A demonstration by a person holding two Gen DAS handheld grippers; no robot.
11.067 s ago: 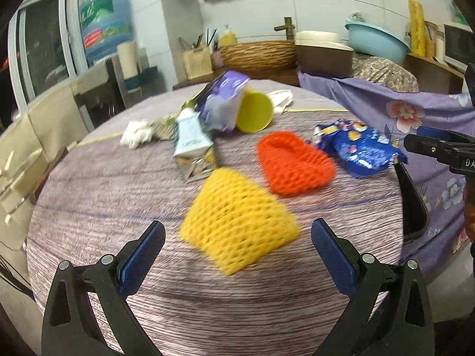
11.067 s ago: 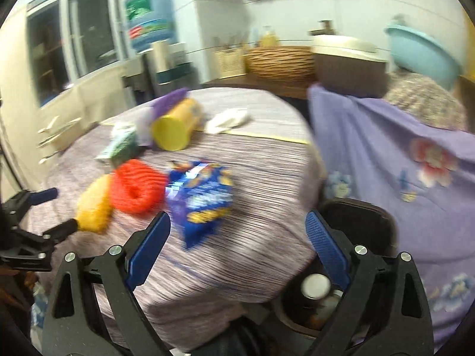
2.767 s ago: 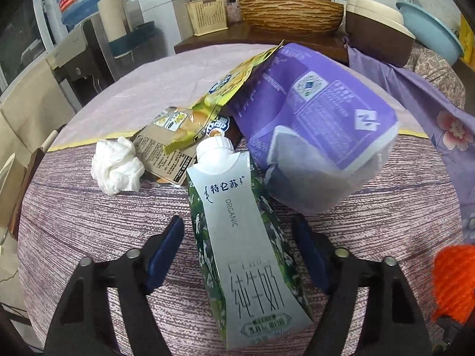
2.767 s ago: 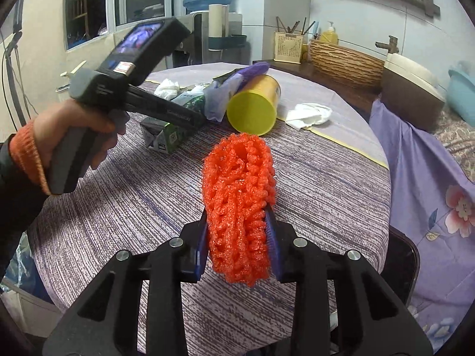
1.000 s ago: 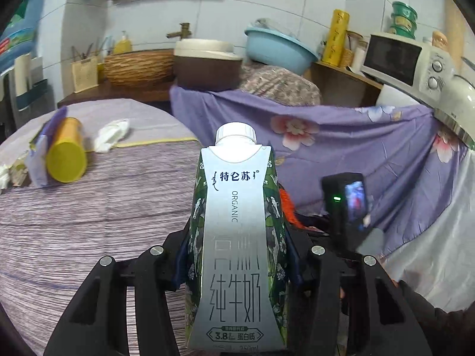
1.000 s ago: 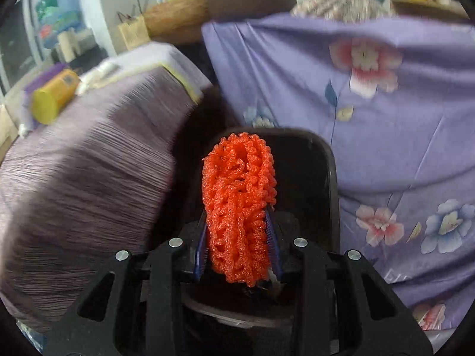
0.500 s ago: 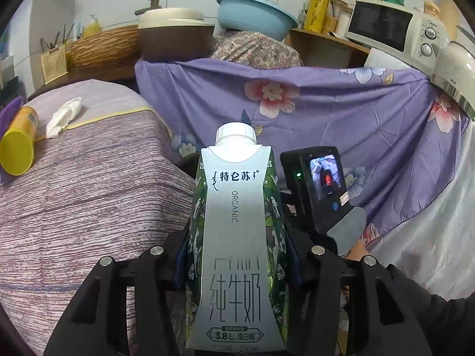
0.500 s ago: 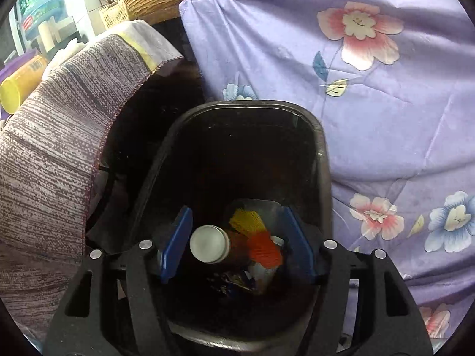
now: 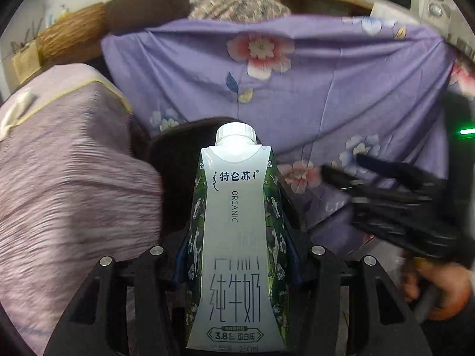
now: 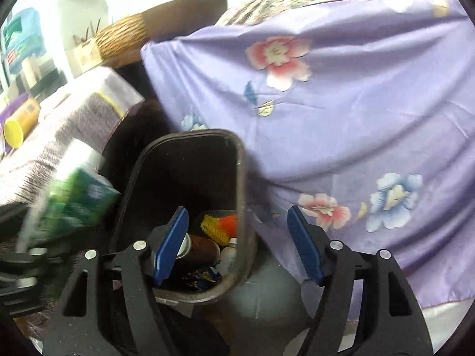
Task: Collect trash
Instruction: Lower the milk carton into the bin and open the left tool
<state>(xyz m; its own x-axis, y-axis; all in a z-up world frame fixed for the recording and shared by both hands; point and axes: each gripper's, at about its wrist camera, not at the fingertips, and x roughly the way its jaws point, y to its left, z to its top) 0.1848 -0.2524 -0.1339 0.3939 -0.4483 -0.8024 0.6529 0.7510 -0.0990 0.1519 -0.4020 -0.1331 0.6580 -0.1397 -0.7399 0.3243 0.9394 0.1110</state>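
Milk carton (image 9: 234, 237) in left tool (image 9: 237, 255)

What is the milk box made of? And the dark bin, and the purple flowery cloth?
The milk carton held in the left claw looks like coated paperboard: folded edges, glossy print, with a white plastic-looking cap. The trash bin seems hard plastic, with a smooth moulded rim and dull sheen. The purple flowered cloth looks like thin woven fabric, since it drapes and creases.

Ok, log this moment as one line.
left claw: shut on milk carton | right claw: open | trash bin: below
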